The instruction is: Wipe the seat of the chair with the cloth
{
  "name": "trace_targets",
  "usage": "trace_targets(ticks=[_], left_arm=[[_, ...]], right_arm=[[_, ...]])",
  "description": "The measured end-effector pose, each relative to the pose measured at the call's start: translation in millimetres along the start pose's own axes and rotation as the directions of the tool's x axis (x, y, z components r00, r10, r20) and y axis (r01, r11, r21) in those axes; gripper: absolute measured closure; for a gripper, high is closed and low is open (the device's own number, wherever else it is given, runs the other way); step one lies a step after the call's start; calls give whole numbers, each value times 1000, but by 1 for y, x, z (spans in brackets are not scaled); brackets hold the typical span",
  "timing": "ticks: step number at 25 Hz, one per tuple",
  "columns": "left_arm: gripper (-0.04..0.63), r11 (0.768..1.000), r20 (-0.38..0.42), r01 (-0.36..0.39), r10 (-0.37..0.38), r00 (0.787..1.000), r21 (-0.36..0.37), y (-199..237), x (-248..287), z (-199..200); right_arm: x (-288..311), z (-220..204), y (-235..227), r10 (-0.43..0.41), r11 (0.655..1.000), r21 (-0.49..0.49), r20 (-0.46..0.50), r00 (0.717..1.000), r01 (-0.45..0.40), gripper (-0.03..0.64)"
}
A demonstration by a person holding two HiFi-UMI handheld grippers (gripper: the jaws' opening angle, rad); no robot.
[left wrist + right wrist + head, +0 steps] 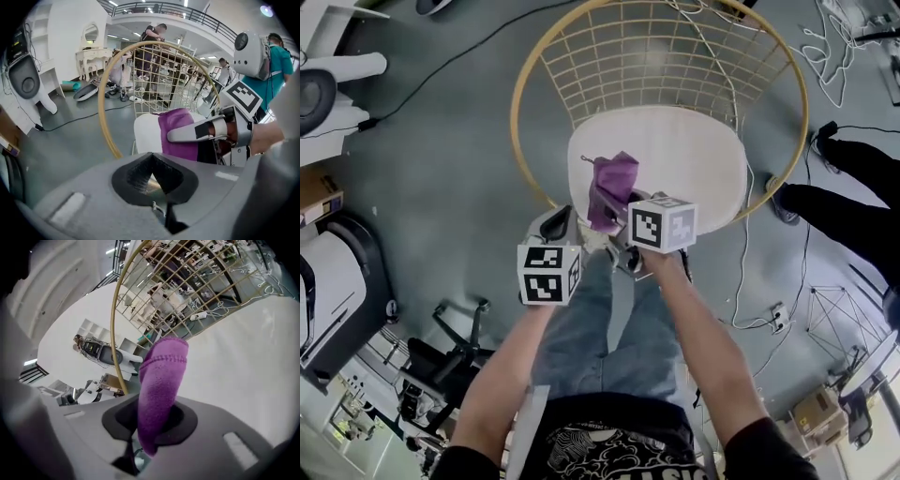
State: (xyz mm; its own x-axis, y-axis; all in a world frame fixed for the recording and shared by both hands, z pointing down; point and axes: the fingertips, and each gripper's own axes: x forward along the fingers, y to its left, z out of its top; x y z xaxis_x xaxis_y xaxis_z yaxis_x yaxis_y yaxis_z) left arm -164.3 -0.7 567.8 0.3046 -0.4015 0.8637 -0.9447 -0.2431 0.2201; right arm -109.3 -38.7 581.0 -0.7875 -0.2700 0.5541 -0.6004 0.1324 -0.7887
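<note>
Floor: grey floor (459,131) with loose cables (741,281) trailing across it; white equipment (333,281) stands at 9 o'clock in the head view.
Chair: a round gold hoop (521,84) with a wire-grid back, at 12 o'clock from the person.
Seat: a white oval seat (694,159) lies inside the hoop, bare apart from the cloth over its edge.
Cloth: a purple cloth (611,187) is bunched at about 8 o'clock on the seat, over its near-left rim. Whether it presses on the seat cannot be told.
Right gripper: the right gripper (623,239) is clenched on the cloth. In its own view the purple fold rises straight out from between the jaws, with the white seat behind it.
Left gripper: the left gripper (558,225) is just beside the right one, at its 9 o'clock. Its jaws are closed together with nothing between them.
Marker cubes: one cube (663,223) rides on the right gripper and one (548,274) on the left.
Bystander: dark trousers and shoes (853,202) show at 3 o'clock, beside the hoop.
</note>
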Motion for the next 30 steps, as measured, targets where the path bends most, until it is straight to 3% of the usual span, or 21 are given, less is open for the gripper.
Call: trace_targets(ticks=[6, 11, 30], left_arm=[[600, 1000, 17, 13, -13, 1000, -1, 25, -13, -4], [600, 999, 23, 32, -32, 999, 6, 46, -23, -9], [600, 999, 29, 36, -37, 999, 4, 15, -6, -23]], right_arm=[[40, -10, 28, 37, 999, 23, 4, 999, -37, 551], [63, -21, 39, -17, 1000, -12, -31, 999, 16, 551], [35, -51, 16, 29, 999, 24, -18, 999, -29, 551]])
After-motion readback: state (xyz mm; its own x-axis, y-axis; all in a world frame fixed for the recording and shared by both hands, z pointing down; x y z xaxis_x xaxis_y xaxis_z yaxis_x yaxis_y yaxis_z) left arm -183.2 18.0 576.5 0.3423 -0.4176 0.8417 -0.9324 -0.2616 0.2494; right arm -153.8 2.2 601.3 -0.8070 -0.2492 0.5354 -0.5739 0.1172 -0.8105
